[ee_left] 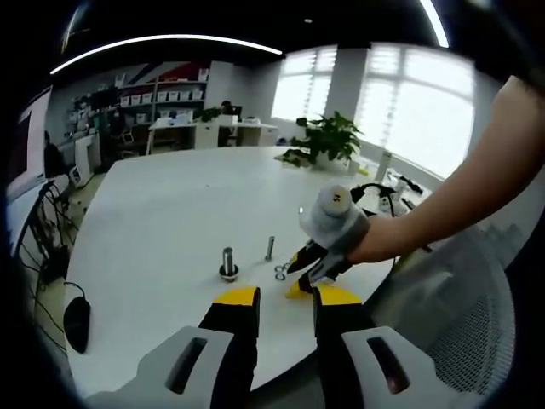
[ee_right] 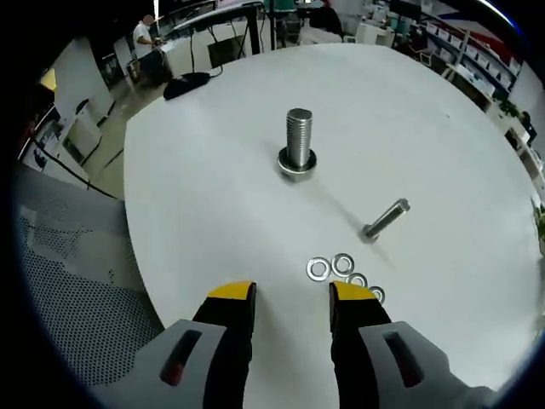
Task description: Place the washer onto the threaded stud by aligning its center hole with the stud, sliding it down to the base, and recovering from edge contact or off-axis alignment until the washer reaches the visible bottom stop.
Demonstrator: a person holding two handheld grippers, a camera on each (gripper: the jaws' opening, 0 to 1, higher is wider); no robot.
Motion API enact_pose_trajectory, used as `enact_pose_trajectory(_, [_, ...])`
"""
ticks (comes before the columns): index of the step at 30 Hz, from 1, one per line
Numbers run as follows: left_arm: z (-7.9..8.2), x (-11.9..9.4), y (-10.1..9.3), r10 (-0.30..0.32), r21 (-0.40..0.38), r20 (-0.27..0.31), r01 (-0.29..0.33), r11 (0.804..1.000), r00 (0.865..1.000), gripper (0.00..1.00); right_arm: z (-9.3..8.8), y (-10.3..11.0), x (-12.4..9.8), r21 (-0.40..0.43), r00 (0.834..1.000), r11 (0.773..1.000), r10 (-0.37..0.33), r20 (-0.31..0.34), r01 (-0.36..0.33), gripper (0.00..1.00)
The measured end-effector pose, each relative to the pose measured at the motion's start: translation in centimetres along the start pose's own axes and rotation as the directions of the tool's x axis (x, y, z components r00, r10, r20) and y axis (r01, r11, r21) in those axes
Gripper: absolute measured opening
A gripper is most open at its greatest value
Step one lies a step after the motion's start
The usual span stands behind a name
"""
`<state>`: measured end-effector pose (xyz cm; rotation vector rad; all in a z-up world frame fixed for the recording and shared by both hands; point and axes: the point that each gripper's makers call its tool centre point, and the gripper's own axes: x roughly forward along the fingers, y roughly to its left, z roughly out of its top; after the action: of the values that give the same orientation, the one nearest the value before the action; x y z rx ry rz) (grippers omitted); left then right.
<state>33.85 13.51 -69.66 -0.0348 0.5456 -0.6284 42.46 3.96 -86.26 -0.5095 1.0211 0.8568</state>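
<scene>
Left gripper view: the left gripper (ee_left: 285, 298) hangs over the near edge of the white table (ee_left: 162, 221), jaws parted, nothing between them. The right gripper (ee_left: 308, 266) enters from the right, carried by a person's hand (ee_left: 375, 243), tips down beside the washers (ee_left: 279, 273), which read here as one small blur. The thick threaded stud (ee_left: 228, 262) stands upright on its base; a thinner bolt (ee_left: 270, 248) stands just beyond.

Right gripper view: the right gripper (ee_right: 292, 296) is agape and empty. Washers (ee_right: 318, 269) resolve as separate rings lying flat in a cluster just ahead of the right-hand jaw tip, one partly hidden behind it. The threaded stud (ee_right: 298, 139) stands well beyond; the thin bolt (ee_right: 387, 218) appears slanted by the lens.
</scene>
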Motion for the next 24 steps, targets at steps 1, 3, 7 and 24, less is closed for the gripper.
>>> enact_pose_trajectory(1, [-0.1,0.0,0.0,0.001,0.002,-0.005,-0.001,1.000,1.000,0.23,0.1,0.0,0.0,0.003,1.000,1.000,0.002,-0.001,-0.002,0.33])
enact_pose_trajectory(3, [-0.2,0.1,0.0,0.000,0.003,-0.011,0.000,1.000,1.000,0.23,0.2,-0.2,0.2,0.008,1.000,1.000,0.002,0.001,-0.002,0.33])
enact_pose_trajectory(7, [-0.3,0.1,0.0,0.001,0.000,-0.017,-0.001,1.000,1.000,0.23,0.1,-0.9,0.7,0.005,1.000,1.000,-0.006,-0.019,0.006,0.32])
enact_pose_trajectory(24, [-0.7,0.2,-0.1,0.000,0.003,-0.038,0.000,1.000,0.999,0.22,1.2,-1.4,1.0,-0.039,0.999,0.999,0.004,-0.047,-0.005,0.25])
